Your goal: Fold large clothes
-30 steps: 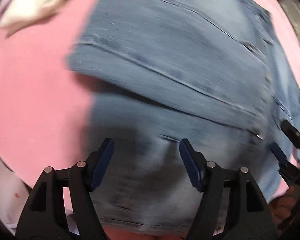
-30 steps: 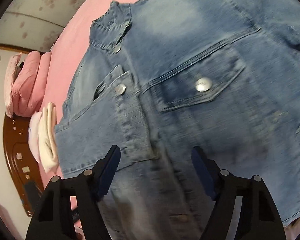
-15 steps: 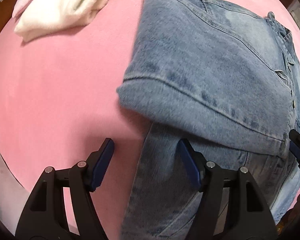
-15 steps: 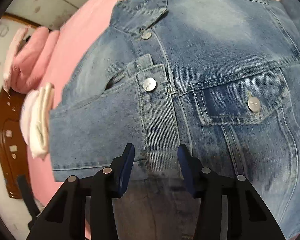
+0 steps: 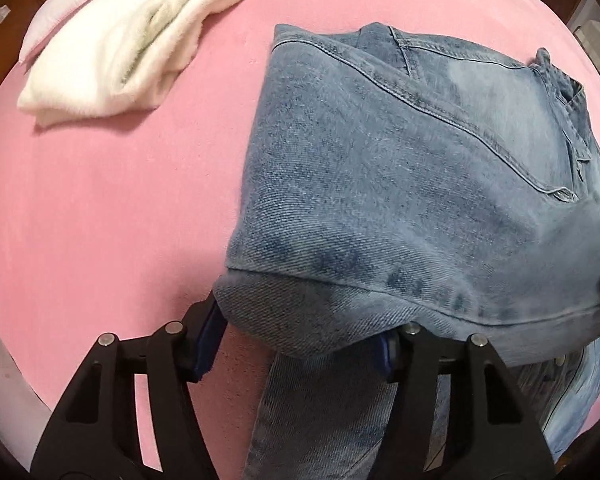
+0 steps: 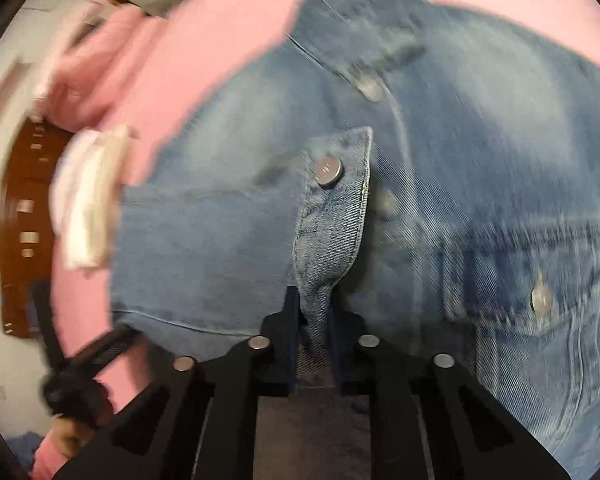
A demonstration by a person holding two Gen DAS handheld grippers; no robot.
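Right gripper (image 6: 314, 332): the fingers, slightly parted half a second ago, are now clamped on the button placket (image 6: 332, 216) of the denim jacket (image 6: 480, 128), a pinched ridge of denim rising between them toward 12 o'clock. The right wrist view is blurred by motion. Left gripper (image 5: 296, 344): the fingers stand wide apart, as before; the folded sleeve edge (image 5: 320, 320), which lay beyond the fingertips half a second ago, now overlaps both of them. Whether they touch the cloth cannot be told.

The jacket lies front side up on the pink bed cover (image 5: 100, 200). In the right wrist view its long axis runs from the fingers toward 12 o'clock, with the collar (image 6: 356, 40) at the far end. A chest pocket (image 6: 524, 280) with a metal button sits at 3 o'clock.

The metal placket button (image 6: 329, 172) carries embossed lettering, too small to read.

In the left wrist view a folded white garment (image 5: 132, 40) lies at 11 o'clock, well apart from the jacket.
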